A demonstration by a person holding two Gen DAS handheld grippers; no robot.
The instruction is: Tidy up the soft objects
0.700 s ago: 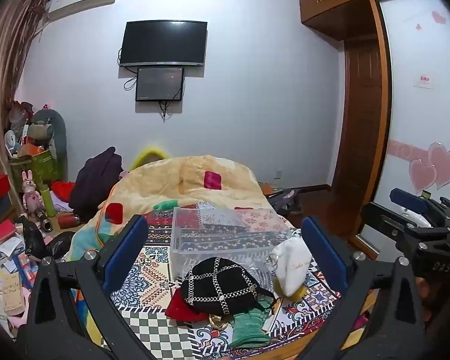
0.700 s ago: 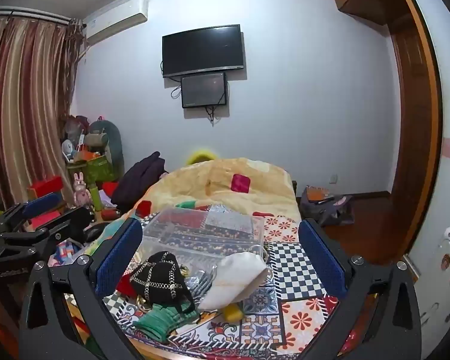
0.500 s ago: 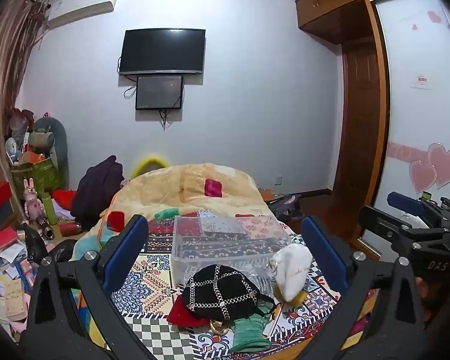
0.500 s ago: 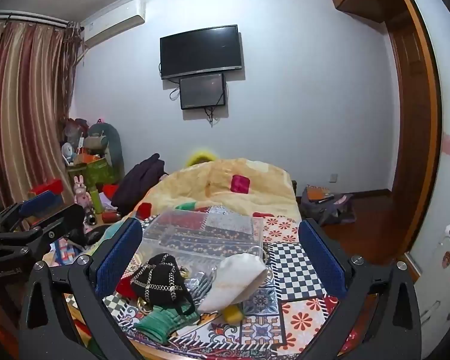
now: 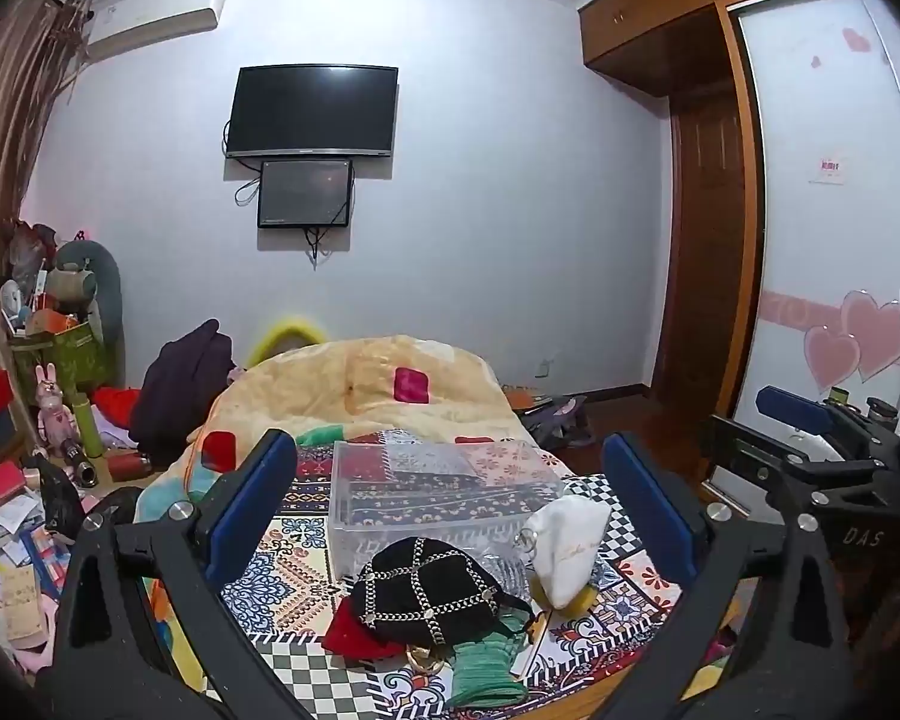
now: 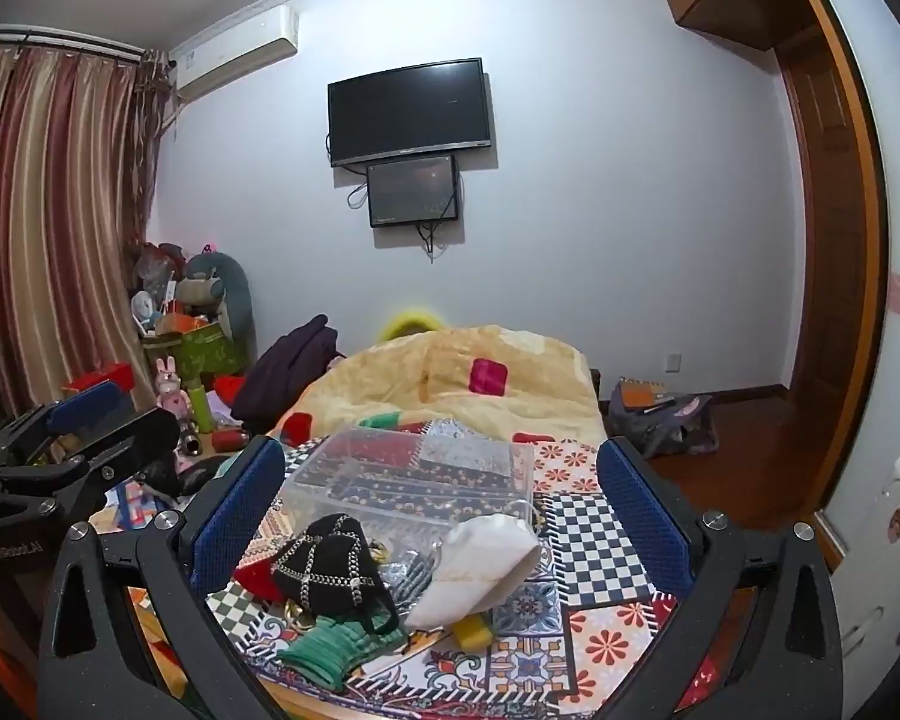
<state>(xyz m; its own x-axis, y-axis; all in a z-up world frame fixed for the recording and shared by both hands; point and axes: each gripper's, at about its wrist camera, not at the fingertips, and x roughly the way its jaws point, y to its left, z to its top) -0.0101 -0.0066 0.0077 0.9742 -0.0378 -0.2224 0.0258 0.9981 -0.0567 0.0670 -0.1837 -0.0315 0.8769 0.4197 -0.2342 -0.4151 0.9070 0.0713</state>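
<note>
A pile of soft things lies at the near end of the bed: a black chain-patterned bag (image 5: 426, 591) (image 6: 330, 570), a white pouch (image 5: 567, 546) (image 6: 480, 564), a green knit piece (image 5: 486, 666) (image 6: 330, 645), a red cloth (image 5: 354, 636) (image 6: 255, 579) and a yellow item (image 6: 474, 630). A clear plastic box (image 5: 438, 492) (image 6: 414, 474) stands just behind them, apparently empty. My left gripper (image 5: 450, 516) is open and empty, held above and short of the pile. My right gripper (image 6: 444, 522) is also open and empty, beside it on the right.
The bed has a patterned patchwork cover (image 6: 588, 546) and a bunched yellow quilt (image 5: 360, 384). Clutter of boxes and toys (image 5: 42, 420) fills the floor left of the bed. A bag (image 6: 660, 414) lies on the wooden floor at right. A wardrobe door (image 5: 834, 240) stands at right.
Both grippers have tilted slightly, so the bed and pile sit a little lower in view. Nothing on the bed has moved and both grippers stay open.
</note>
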